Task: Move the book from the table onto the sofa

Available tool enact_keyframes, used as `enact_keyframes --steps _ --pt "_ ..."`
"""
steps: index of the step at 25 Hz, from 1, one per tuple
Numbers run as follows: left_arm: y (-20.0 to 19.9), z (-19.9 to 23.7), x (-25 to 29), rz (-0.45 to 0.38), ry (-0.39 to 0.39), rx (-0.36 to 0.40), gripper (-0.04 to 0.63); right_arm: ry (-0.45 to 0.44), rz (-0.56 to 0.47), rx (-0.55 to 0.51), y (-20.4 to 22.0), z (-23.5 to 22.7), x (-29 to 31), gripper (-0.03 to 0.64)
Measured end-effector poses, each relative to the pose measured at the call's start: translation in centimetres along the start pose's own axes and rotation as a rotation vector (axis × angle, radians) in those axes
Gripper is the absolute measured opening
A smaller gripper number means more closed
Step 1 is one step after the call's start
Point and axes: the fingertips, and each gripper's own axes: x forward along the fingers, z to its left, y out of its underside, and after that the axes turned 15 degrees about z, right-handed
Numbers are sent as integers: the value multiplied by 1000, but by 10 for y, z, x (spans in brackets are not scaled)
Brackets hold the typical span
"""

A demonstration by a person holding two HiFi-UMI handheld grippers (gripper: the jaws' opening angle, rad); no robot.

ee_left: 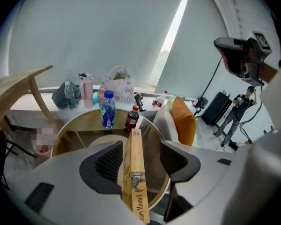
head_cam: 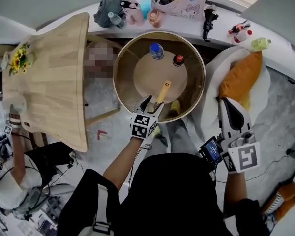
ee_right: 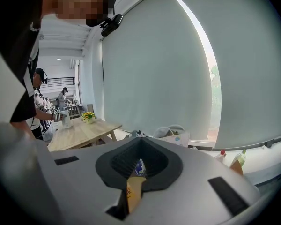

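Left tool (head_cam: pixel 153 103): jaws wide apart, book (head_cam: pixel 163 91) standing on edge between them, unclamped, over the round glass table (head_cam: pixel 123 53). Right tool (head_cam: pixel 230 109) appears closed and empty.

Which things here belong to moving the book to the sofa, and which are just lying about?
Job: book, on edge between the open jaws of the left gripper; round glass table; sofa.
Lying about: water bottle, dark red-capped bottle, orange cushion, wooden table, flowers, pink bag.
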Motion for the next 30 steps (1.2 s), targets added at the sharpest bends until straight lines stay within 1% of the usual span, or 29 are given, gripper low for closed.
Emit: enact_keyframes --steps 2,5,8,11,13,18,21,24,30 --pt "12 6 23 65 -13 -11 251 -2 21 2 5 -8 6 9" --pt "30 10 52 148 -32 0 279 -7 45 2 9 -18 15 9" --pt "42 8 75 214 -40 18 290 -24 31 18 6 -25 20 9" --pt "50 8 92 277 -52 20 298 -34 24 30 7 -33 23 9" --pt "53 10 101 305 -61 25 298 -30 32 34 10 -38 23 9" --pt "68 18 118 394 -76 83 296 14 55 49 16 -51 23 9" --pt "71 26 122 432 -93 95 296 26 50 65 18 -59 20 9" --pt "74 25 126 460 -103 87 290 32 40 96 19 -67 12 9" --pt "74 23 133 482 -119 104 240 56 37 114 24 -76 6 9"
